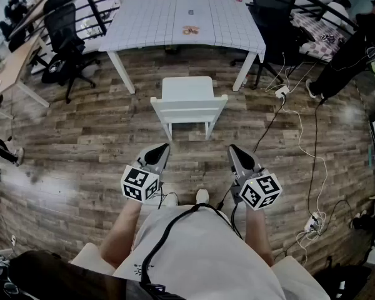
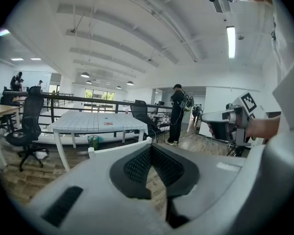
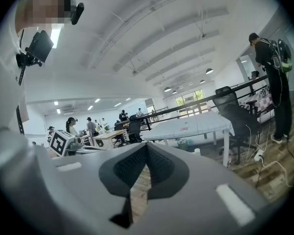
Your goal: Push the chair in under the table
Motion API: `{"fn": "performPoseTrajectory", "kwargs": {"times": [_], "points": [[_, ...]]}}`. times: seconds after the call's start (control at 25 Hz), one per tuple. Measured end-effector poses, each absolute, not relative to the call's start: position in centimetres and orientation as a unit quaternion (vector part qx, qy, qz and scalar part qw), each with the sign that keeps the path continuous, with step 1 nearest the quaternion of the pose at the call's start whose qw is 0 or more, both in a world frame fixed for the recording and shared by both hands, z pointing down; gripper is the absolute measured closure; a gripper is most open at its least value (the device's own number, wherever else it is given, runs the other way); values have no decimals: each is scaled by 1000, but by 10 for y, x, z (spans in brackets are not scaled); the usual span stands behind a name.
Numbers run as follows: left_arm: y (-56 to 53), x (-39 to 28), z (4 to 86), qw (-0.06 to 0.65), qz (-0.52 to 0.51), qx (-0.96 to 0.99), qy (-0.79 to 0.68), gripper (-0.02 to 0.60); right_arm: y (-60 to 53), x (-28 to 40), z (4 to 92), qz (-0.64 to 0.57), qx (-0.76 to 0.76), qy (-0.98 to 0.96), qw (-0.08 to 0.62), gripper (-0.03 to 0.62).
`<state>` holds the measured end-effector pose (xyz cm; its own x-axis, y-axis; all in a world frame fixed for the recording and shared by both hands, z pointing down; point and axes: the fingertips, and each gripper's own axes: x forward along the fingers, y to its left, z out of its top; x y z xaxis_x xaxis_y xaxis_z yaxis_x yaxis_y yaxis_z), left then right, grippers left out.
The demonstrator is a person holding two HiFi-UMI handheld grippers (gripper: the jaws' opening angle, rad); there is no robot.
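Facing a white chair (image 1: 187,99) set out from the table (image 1: 144,24), nothing held.
Holds left gripper (image 1: 164,147) and right gripper (image 1: 233,149) side by side at lower centre, jaws of each pressed together on nothing, tips aimed up-frame toward the chair but apart from it. Shows chair at frame centre, back rail nearest, seat toward the table at upper centre, not under it.

The left tool (image 2: 150,147) has its jaws closed together, with nothing between them. Just past its tips shows the back of a white chair (image 2: 118,148), and beyond that stands the white surface (image 2: 88,122). A black office chair (image 2: 28,126) stands at the left. A person (image 2: 176,112) in black stands farther back, and the right tool (image 2: 210,116) shows at the right.
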<state>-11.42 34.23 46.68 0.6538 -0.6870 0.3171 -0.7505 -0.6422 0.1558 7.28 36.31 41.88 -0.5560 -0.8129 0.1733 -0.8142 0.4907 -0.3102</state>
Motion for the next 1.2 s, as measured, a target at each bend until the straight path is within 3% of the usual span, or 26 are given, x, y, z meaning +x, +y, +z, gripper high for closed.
{"fn": "performPoseTrajectory", "kwargs": {"times": [1.2], "points": [[322, -88, 476, 140, 125, 888, -419, 574, 335, 92, 446, 208, 437, -875, 28, 588]]}}
